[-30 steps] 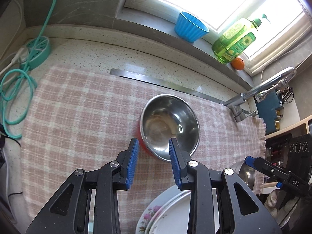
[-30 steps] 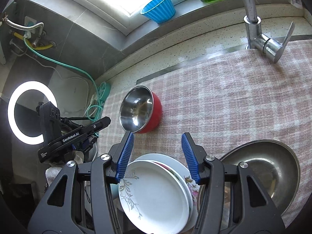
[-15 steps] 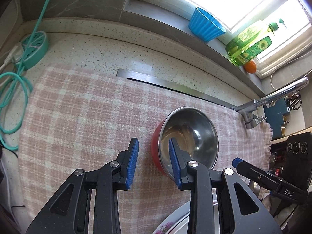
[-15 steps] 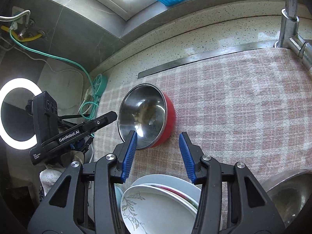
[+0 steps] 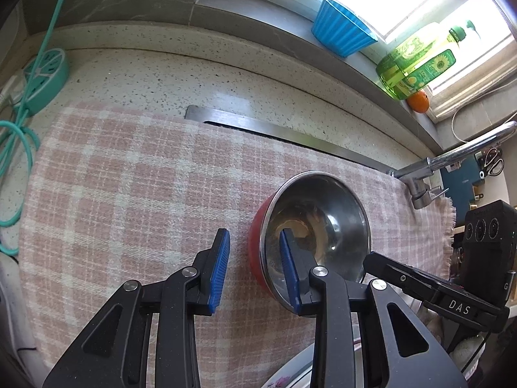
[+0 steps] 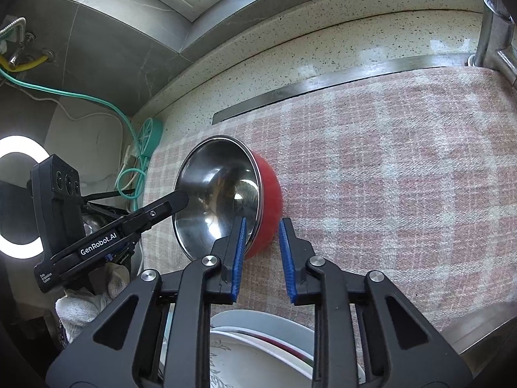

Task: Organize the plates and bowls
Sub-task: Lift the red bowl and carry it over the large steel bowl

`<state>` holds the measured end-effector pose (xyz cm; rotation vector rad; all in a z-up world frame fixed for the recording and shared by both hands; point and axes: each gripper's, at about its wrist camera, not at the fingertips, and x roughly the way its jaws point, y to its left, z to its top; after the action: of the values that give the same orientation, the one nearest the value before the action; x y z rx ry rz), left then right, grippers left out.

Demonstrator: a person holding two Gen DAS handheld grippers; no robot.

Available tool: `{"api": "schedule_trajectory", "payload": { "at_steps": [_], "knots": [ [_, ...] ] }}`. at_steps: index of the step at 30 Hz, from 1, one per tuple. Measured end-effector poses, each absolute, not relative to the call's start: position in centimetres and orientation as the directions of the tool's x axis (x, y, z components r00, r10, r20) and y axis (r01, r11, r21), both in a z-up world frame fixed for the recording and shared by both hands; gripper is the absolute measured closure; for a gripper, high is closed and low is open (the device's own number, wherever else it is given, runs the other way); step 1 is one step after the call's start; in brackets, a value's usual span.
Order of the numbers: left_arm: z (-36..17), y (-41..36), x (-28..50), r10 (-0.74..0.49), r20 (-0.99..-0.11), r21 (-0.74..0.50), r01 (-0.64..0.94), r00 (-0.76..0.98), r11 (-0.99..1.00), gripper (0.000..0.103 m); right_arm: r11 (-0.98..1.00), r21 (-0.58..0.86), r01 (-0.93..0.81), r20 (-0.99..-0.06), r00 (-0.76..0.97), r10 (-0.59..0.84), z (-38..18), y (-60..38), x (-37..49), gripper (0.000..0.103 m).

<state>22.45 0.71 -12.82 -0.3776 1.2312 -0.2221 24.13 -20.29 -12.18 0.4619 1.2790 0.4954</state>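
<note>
Pink checked cloth (image 5: 129, 194) spreads across the whole counter ahead of both tongs, probably laid so that crockery sets down softly and does not slide. On it, just in front of the tips, sits the red bowl with a steel lining (image 5: 310, 232), tipped so that its mouth faces the left tongs, which exposes the rim to a pinch from either side. Below and behind the right tongs (image 6: 261, 255) lies a stack of flowered plates (image 6: 258, 349), close at hand, perhaps the gathering spot for the dishes. Those right tongs stand apart and straddle the bowl's near rim, one blue pad inside the steel and one outside the red wall, not yet pressed on it; this looks like the start of a rim grasp. The left tongs (image 5: 255, 268) are also parted, with one pad seemingly over the bowl's mouth and the other over bare cloth, holding nothing, possibly ready to steady the bowl.
</note>
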Motion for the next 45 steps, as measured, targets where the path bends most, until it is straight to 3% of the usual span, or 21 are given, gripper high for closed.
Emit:
{"api": "schedule_trajectory", "payload": {
  "at_steps": [2,8,45],
  "knots": [
    [-12.9,0.5,22.4,-0.364,-0.874,-0.394,-0.031,0.321,0.919,0.081,0.807,0.583,-0.092,-0.781,0.211,0.588,-12.4,-20.2,24.2,0.087],
    [-13.1,-0.2,22.3,-0.372,-0.875,-0.393,-0.007,0.309,0.919,0.087,0.808,0.578,-0.114,-0.781,0.208,0.588,-12.3,-19.5,24.2,0.093],
    [-5.8,-6.7,16.3,-0.465,-0.801,-0.427,0.183,0.377,0.885,0.087,0.795,0.593,-0.130,-0.732,0.323,0.599,-5.2,-27.4,17.4,0.093]
  ]
}}
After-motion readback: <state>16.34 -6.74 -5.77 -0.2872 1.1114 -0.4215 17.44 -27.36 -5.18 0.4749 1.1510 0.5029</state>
